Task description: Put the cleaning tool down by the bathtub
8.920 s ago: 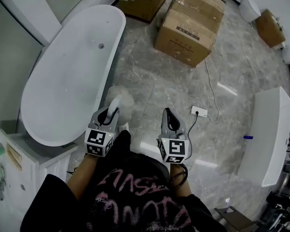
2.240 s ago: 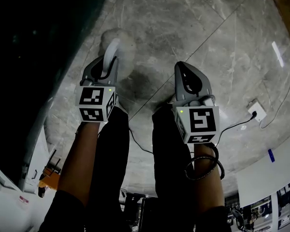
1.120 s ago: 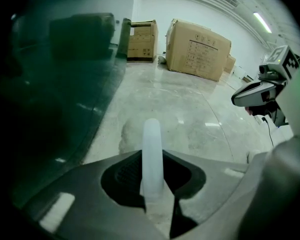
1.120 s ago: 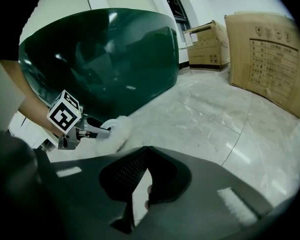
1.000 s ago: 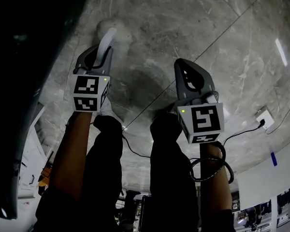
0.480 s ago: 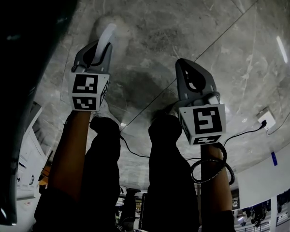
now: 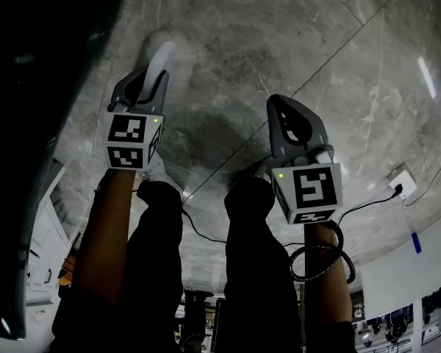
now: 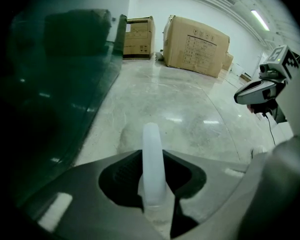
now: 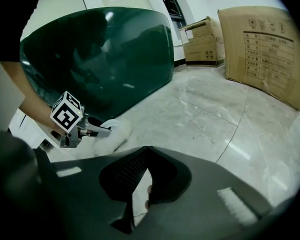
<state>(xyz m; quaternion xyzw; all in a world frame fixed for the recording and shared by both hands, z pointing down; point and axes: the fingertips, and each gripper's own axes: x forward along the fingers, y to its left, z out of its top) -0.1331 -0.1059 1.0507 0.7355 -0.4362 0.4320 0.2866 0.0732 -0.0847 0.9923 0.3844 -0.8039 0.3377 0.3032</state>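
Grey veined marble floor [image 7: 301, 43] fills the head view. The glossy dark-green bathtub [image 9: 100, 54] rises along the 9 to 11 o'clock side, where it shows only as a black mass. Two brown cardboard boxes [image 8: 195, 46] stand well beyond, at 12 o'clock in the left gripper view.

The left tongs [image 7: 156, 78] are clamped on the white plastic handle of the fluffy white cleaning tool [image 9: 115, 133]. Its pale head appears to rest on the floor just beside the tub wall, at 11 o'clock from the person. The right tongs [image 7: 279, 105] hover at 1 o'clock with jaws together and nothing between them.

Nearly nine seconds ago the person stood over the tub with the tool held off the floor. Now the camera is low and the tool is down by the tub. Over the last two seconds the left tongs crept forward toward the tub, and in the last half second they barely moved. I judge the placing all but done, with only the release left.
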